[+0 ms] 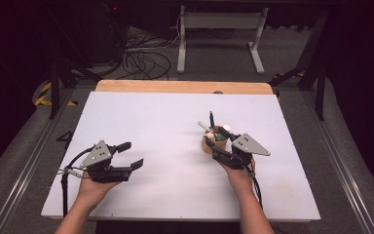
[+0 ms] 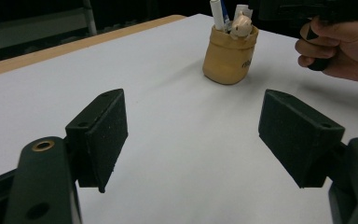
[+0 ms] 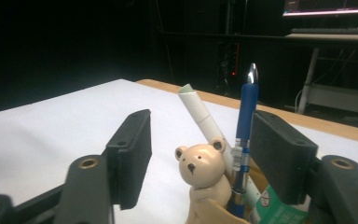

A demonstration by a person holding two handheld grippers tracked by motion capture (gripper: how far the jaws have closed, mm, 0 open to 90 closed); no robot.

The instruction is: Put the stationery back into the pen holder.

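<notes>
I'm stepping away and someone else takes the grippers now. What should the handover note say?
Left gripper: open, holding nothing, low over the white table, well apart from the cup.
Right gripper: open at the tan cup; the bear-topped pen stands between its jaws, pads not pressing on it.
Cup: upright, holding the bear-topped pen, a blue pen and a white marker.
Done: the pens are in the cup.
Left: probably just drawing the right gripper clear without tipping the cup.

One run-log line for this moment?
left gripper: open, idle on table | right gripper: open over holder | bear pen between jaws, untouched
</notes>
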